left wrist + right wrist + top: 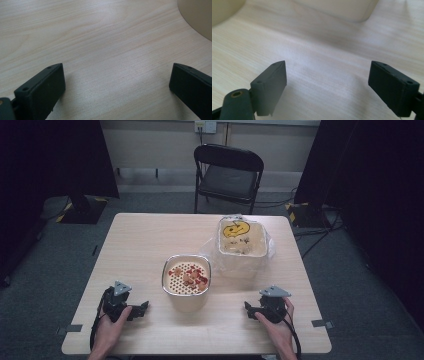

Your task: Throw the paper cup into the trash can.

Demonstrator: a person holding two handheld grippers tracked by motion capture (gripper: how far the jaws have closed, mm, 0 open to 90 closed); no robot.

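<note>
Fingers of left gripper (pixel 141 310) and right gripper (pixel 248 308) spread wide and empty on the table (pixel 150 240), flanking a perforated strainer bowl (pixel 186 276) at centre; probably light, rigid, slick, best gripped by the rim.

Light wood-grain worktop (pixel 150 240) with rounded corners, standing on grey carpet floor (pixel 60 255). Black folding chair (pixel 228 176) just behind the far edge, facing the worktop. Cream wall (pixel 160 142) at back with a socket plate (pixel 205 126) up top. Dark black panels (pixel 55 155) at left and right (pixel 370 175), left one on a base with yellow-black tape (pixel 65 211). Black cables (pixel 320 227) trail on floor at right. Grey tape tabs (pixel 74 328) at the near corners. Dim, even lighting.
</note>
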